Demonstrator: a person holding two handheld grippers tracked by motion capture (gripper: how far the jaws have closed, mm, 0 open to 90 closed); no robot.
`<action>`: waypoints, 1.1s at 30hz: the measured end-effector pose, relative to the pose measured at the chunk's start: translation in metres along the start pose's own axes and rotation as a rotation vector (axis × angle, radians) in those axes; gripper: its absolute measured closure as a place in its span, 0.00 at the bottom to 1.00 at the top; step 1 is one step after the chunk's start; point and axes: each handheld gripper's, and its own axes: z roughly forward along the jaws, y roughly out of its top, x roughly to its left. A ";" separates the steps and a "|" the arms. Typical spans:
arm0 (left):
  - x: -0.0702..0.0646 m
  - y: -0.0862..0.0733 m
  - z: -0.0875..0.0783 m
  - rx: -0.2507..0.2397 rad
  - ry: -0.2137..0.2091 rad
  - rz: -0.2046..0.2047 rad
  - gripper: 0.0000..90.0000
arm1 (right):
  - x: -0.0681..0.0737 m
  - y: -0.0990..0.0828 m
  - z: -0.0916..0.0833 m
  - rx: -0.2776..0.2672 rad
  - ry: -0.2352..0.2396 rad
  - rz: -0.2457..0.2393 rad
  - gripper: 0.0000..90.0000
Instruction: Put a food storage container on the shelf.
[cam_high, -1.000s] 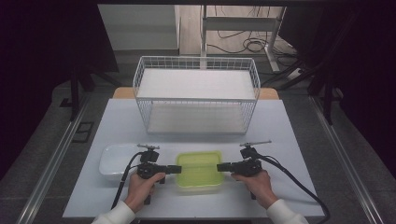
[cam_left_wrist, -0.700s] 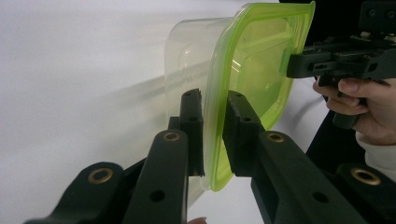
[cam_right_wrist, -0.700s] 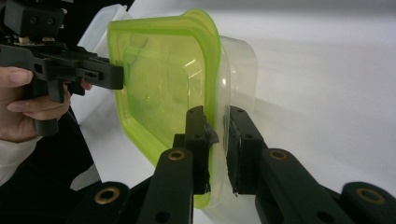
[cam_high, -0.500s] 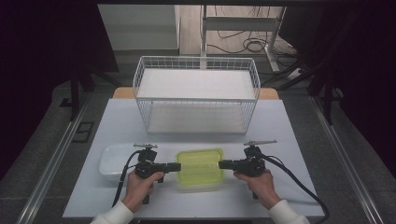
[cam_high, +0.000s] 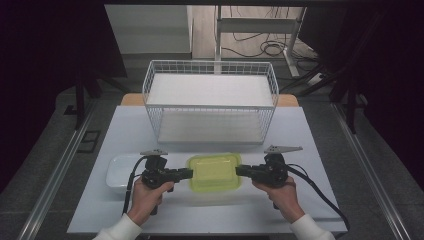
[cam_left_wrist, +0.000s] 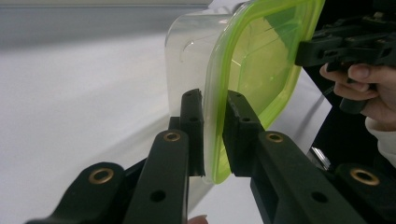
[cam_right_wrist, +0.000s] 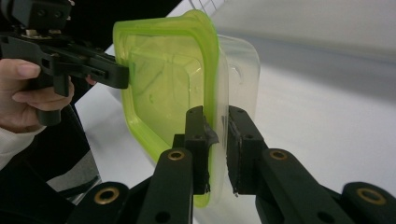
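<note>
- The counter has a pale, plain top and stands on a grey floor.
- A white wire basket stands on its far middle part.
- A white shallow tray lies on its near left part.
- Its near right part is bare.

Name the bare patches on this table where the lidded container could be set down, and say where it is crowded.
Bare tabletop lies right of the wire basket and along the near edge between the forearms. The strip from white dish across the lidded container, held by left tongs and right tongs, is crowded.
</note>
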 end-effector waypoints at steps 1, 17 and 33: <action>0.000 0.001 0.000 0.003 0.001 0.005 0.88 | 0.001 0.003 -0.002 -0.003 -0.002 -0.012 0.88; -0.018 0.045 -0.009 -0.036 -0.005 0.071 0.89 | 0.005 0.037 -0.026 -0.072 -0.010 -0.069 0.88; -0.029 0.096 -0.025 -0.072 0.000 0.135 0.89 | 0.008 0.080 -0.040 -0.131 -0.018 -0.102 0.87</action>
